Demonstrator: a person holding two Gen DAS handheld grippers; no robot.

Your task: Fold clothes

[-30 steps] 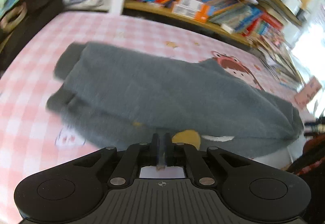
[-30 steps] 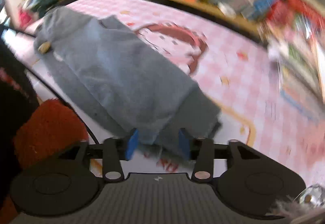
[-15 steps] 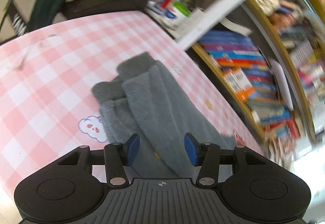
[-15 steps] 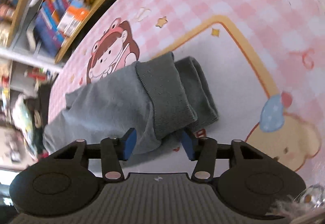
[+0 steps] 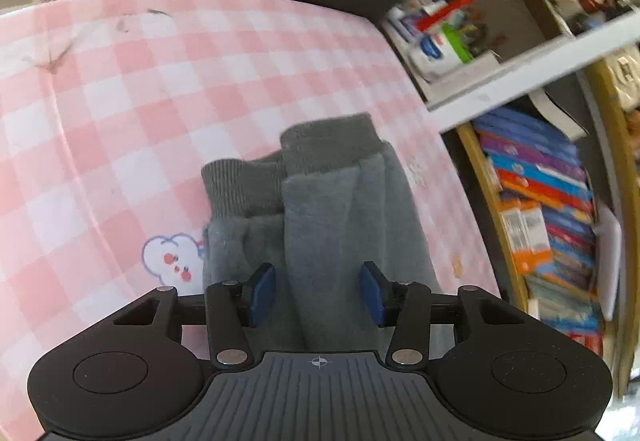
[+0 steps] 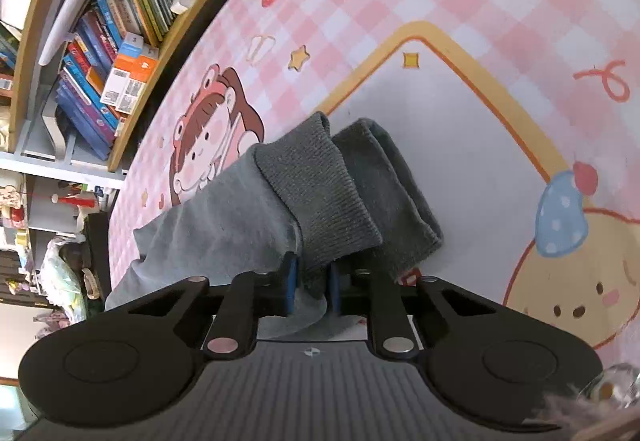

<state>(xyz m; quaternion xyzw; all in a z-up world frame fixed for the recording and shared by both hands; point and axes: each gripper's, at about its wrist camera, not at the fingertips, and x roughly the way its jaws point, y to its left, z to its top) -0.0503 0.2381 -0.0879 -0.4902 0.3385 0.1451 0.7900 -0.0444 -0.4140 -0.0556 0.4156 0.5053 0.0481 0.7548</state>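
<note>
The grey pants lay on the pink mat. The left gripper had opened, then closed a little, jaws apart around one leg. The right gripper had just pinched the cuff, ready to fold, I think.

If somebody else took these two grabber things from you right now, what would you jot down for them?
Right gripper: fingers have just been closing and now pinch the grey garment beside its ribbed cuff.
Left gripper: open, fingers straddling the garment's other end, not pressing; they narrowed slightly just now.
Garment lies folded lengthwise on the pink checked mat.
Left: close the left fingers, then probably bring the ends together.
</note>
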